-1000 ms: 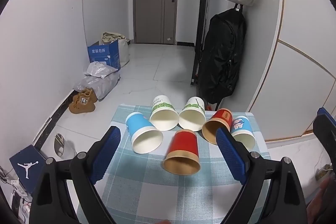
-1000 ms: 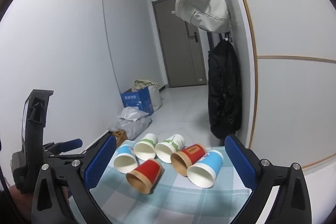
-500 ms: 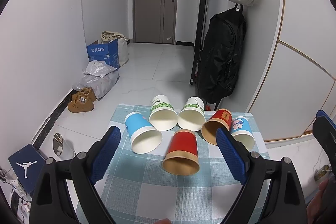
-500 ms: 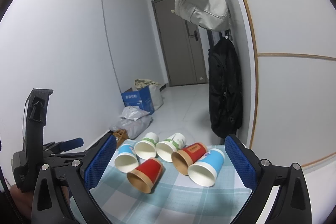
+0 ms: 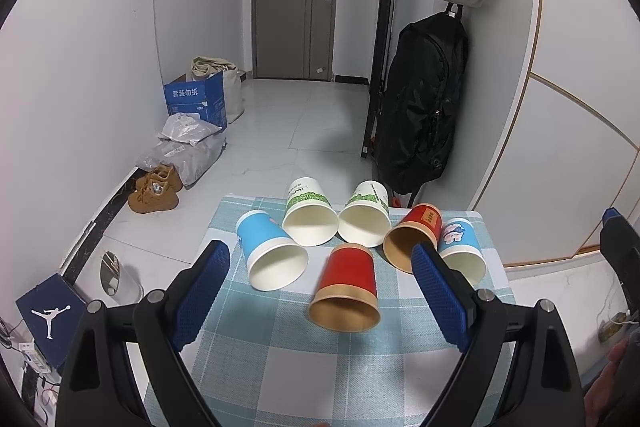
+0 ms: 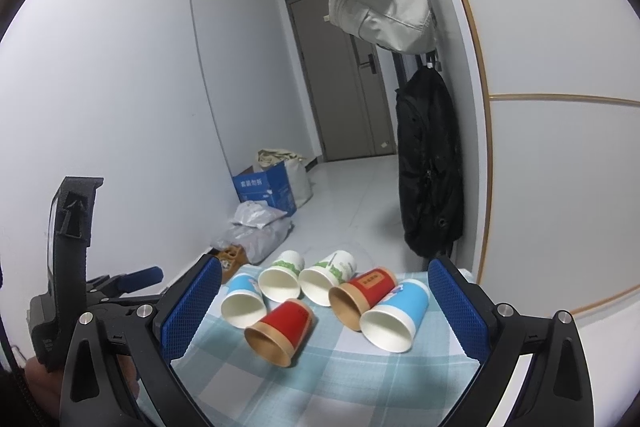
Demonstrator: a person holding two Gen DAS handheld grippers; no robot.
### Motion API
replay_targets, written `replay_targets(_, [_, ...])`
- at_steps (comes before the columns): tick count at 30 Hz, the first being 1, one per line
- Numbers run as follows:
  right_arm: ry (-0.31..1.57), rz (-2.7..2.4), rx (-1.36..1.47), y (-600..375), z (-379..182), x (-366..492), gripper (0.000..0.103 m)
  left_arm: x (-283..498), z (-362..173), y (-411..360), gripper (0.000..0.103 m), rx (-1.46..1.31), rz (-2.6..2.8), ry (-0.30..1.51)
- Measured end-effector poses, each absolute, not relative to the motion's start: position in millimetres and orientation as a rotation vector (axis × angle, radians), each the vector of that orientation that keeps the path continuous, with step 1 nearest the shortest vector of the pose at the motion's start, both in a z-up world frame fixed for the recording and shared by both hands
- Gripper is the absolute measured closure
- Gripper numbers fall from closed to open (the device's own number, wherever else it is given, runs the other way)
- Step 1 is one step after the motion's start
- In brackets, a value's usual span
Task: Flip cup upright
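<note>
Six paper cups are seen lying on their sides on a checked cloth [image 5: 260, 379] over the bench, mouths turned toward the cameras. Going left to right in the left wrist view: a blue cup [image 5: 266, 247] lies at the left; a green-printed cup [image 5: 308, 211] is just beside it, farther back; a red cup [image 5: 348, 285] lies nearest the camera; a second green cup [image 5: 366, 215] touches the first; a red-and-brown cup [image 5: 414, 233] follows; a blue cartoon cup [image 5: 460, 247] lies at the right, partly hidden by a pad. None is upright.

The left gripper [image 5: 320, 291] is held above the near edge, jaws spread wide, nothing between them. The right gripper [image 6: 324, 311] is likewise held wide apart and empty, the cups framed between its pads.
</note>
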State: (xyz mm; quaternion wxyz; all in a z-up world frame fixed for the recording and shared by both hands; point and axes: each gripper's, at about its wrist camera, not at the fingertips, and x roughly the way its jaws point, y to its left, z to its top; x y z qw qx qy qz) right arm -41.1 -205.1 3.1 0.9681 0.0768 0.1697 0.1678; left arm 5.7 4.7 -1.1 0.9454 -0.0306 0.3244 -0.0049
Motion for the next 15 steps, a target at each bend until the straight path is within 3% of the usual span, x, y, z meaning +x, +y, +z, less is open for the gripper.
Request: replay_targets(15, [0.343,0.346,0.154,-203.0,0.8,-41.6,0.000,6.3,-1.9,1.3,0.013,-0.055,-0.009,0.668])
